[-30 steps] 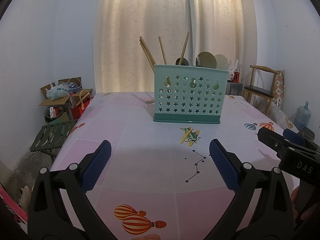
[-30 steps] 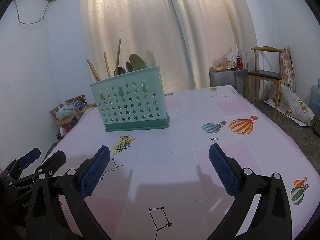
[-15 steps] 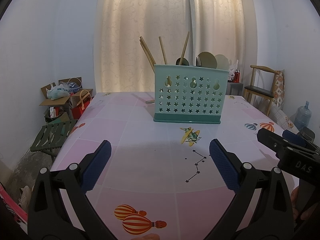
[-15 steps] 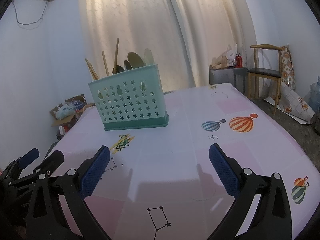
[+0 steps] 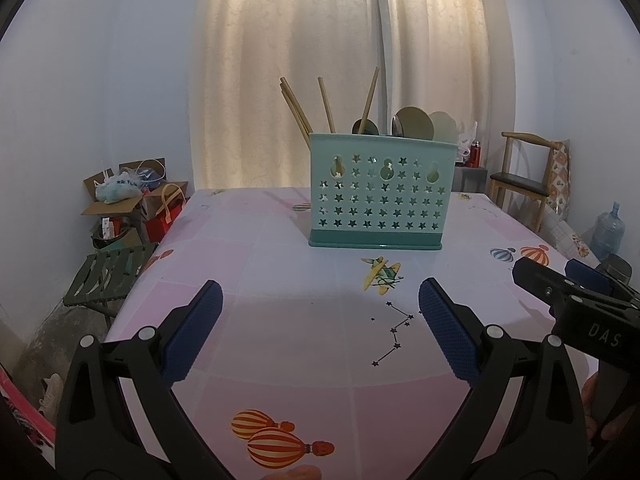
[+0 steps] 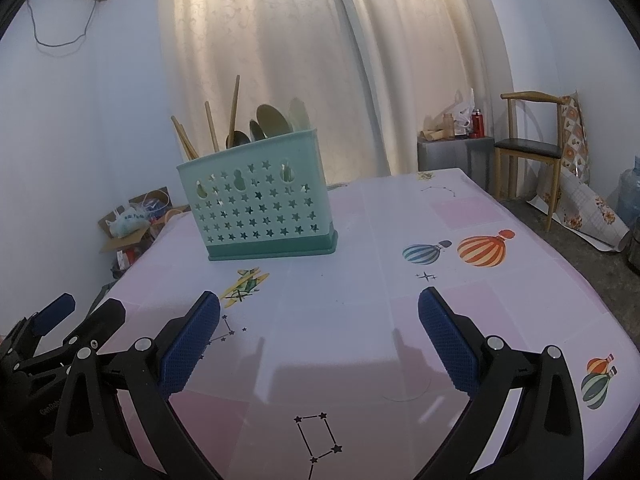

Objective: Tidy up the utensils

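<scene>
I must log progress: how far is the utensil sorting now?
Looks finished: chopsticks and spoons stand in the green holder. Nothing is in hand; left gripper and right gripper are open. No loose utensils show on the table.

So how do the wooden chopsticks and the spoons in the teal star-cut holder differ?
The thin wooden chopsticks lean splayed at the left end of the teal star-cut plastic holder; the round-bowled spoons cluster at its right end. The chopsticks rise higher. Both stand inside the holder.
</scene>
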